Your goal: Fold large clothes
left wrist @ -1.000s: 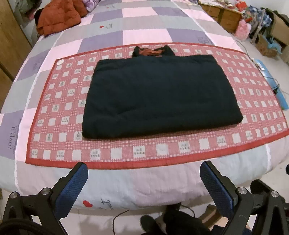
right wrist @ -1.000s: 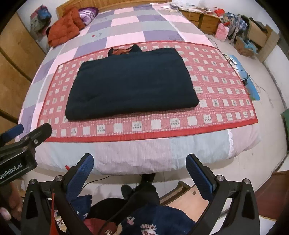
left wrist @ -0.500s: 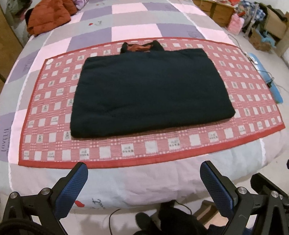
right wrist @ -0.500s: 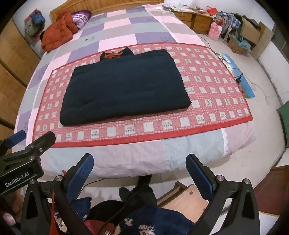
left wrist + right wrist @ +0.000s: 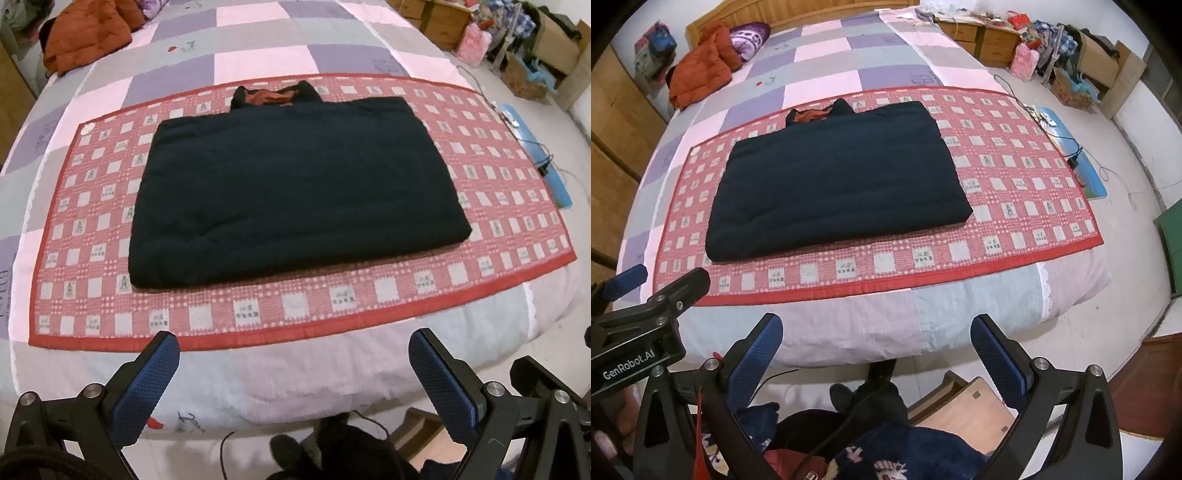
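Left wrist: folded garment [image 5: 295, 192] on mat [image 5: 491, 177].

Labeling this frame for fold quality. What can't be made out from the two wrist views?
- Dark garment: sleeves and inner layers are hidden under its own top panel in both views, so the fold count is unknown.
- Collar: only an orange lining shows; any label is too small to see.
- Mat: the print in its squares is too small to read.
- Left gripper and right gripper: bodies cut off by the bottom edge.
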`<action>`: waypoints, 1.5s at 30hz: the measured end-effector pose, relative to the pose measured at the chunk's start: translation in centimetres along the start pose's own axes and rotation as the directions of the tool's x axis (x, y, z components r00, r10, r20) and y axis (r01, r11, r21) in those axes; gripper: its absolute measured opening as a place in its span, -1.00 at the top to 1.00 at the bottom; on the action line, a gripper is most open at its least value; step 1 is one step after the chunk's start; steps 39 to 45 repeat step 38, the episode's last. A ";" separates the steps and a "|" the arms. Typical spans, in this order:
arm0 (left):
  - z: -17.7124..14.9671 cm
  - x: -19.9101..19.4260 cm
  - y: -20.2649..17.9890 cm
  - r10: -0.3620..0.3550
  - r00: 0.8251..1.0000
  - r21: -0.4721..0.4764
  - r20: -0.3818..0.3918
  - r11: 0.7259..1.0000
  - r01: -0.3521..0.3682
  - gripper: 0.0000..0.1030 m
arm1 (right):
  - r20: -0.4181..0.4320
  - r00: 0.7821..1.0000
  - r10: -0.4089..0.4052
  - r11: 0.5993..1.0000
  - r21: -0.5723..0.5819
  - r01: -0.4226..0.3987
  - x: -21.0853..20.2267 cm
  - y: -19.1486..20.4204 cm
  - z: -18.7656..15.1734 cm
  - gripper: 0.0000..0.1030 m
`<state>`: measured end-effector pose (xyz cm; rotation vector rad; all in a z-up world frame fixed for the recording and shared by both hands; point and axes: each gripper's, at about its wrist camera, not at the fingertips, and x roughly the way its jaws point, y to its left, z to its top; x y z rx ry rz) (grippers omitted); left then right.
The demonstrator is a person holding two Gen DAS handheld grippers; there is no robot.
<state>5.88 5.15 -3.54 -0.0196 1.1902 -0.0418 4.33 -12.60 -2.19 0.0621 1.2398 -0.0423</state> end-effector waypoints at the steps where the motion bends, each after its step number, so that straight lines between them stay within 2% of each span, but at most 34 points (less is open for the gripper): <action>1: 0.1 0.0 0.0 0.002 1.000 0.001 0.003 1.000 -0.002 -0.99 | 0.001 1.000 -0.001 1.000 0.000 0.001 0.0 -0.1 0.1 -0.99; 45: 0.3 0.1 0.1 0.003 1.000 0.004 0.006 1.000 -0.003 -0.99 | -0.002 1.000 -0.010 1.000 0.002 0.010 0.4 1.3 0.4 -0.99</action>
